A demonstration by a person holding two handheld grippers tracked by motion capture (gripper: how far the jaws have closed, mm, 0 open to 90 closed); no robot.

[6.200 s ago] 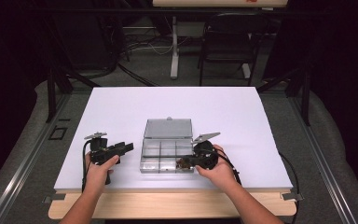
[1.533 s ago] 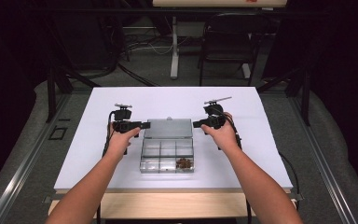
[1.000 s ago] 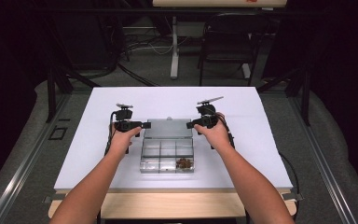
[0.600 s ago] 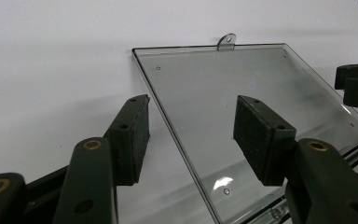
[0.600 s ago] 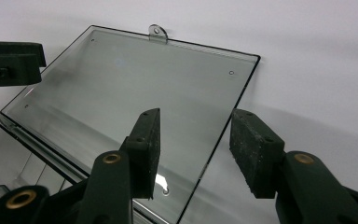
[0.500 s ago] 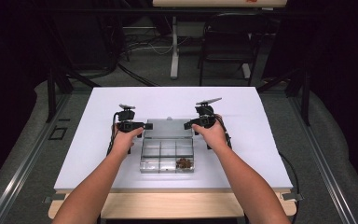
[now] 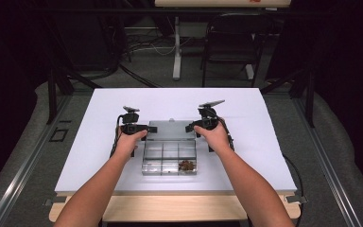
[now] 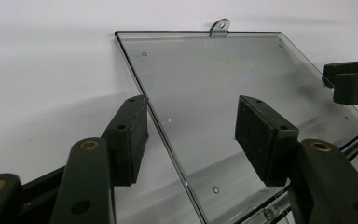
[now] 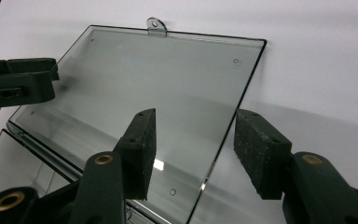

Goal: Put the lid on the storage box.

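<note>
A clear plastic compartment box [image 7: 163, 160] lies on the white table [image 7: 264, 156], with small brown pieces [image 7: 186, 165] in its front right cell. Its clear lid [image 7: 170, 130] is folded back behind it, low over the table. My left gripper [image 7: 146, 127] is at the lid's left edge, my right gripper [image 7: 189, 127] at its right edge. In the left gripper view the lid [image 8: 223, 70] has its edge between the jaws of the left gripper [image 8: 193, 112], and neither pad presses on it. The right gripper [image 9: 198, 121] straddles the lid [image 9: 168, 70] likewise. Both grippers' jaws have just been opening.
A hanging tab [image 8: 220, 27] sticks out from the lid's far edge. Bare white tabletop lies on every side of the box. Beyond the table's far edge stand a chair [image 7: 229, 47] and a stand's post [image 7: 177, 47] on the dark floor.
My right gripper has slid left to the lid's right edge. The left hand has barely shifted. The box and lid lie as before.
</note>
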